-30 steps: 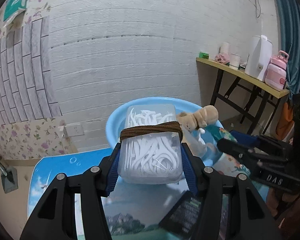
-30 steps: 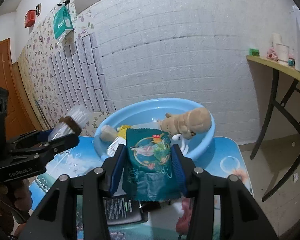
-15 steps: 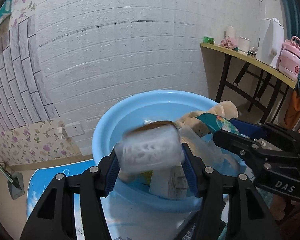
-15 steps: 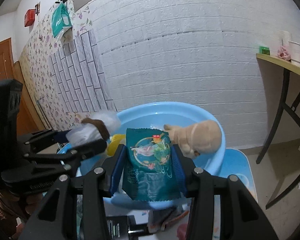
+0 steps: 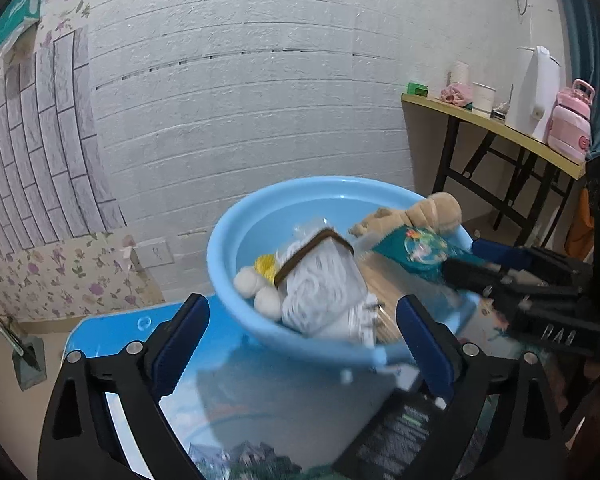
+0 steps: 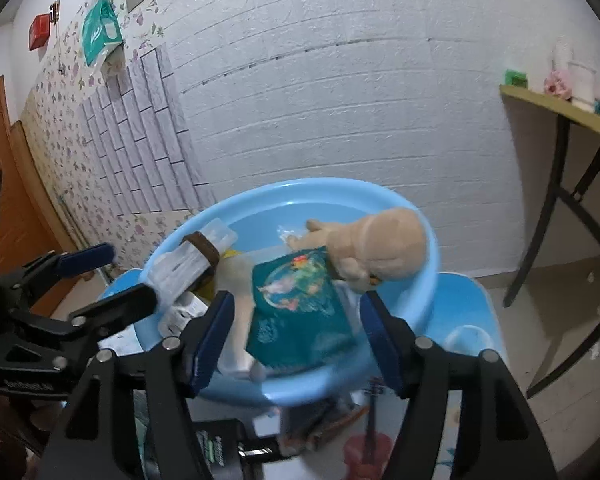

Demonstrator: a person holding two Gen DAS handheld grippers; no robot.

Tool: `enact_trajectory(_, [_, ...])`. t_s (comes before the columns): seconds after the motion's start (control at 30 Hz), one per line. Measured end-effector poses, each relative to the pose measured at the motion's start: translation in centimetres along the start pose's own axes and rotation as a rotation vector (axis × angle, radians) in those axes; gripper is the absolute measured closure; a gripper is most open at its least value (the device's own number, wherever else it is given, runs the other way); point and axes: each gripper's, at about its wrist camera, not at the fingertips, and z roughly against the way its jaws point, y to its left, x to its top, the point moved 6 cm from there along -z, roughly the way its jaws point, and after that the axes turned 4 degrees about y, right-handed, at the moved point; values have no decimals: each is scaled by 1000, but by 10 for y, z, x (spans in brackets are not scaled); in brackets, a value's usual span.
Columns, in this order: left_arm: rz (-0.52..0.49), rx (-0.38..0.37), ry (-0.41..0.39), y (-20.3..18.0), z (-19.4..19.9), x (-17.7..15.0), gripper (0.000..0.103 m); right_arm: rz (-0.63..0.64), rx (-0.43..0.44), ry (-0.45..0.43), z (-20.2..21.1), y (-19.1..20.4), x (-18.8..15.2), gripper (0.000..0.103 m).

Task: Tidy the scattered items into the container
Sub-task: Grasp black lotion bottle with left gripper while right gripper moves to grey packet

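A light blue basin [image 5: 240,240] stands on the blue table; it also shows in the right wrist view [image 6: 428,280]. My left gripper [image 5: 302,328] is open just in front of the basin. The clear box of white pieces with a brown band [image 5: 324,284] lies tilted inside the basin, free of the jaws; it also shows in the right wrist view [image 6: 192,260]. My right gripper [image 6: 296,328] is open over the basin's near rim. The teal snack packet [image 6: 300,312] lies in the basin between the jaws, not touching them. A tan plush toy [image 6: 384,252] lies behind it.
A black packet [image 5: 396,440] and other small items lie on the table [image 5: 140,328] in front of the basin. A yellow side table [image 5: 500,128] with a kettle and pink bottle stands at the right. The white brick wall is close behind.
Both grippers moved forward over the basin and opened. The clear box dropped out of the left gripper and the teal packet out of the right gripper into the basin.
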Motion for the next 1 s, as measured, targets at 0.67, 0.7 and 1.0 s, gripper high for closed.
enact_trajectory(0.67, [-156,-140,215,-57,-27,-102,6,-44,-70,169,8,-35,-63,38])
enact_trajectory(0.7, [-160,-142,225,-58,-30,-104,6,-44,-66,180,5,-35,-64,38])
enact_trajectory(1.0, [-154,-204,302,-60,-42,-109,14,-37,-10,209,-14,-26,-71,38])
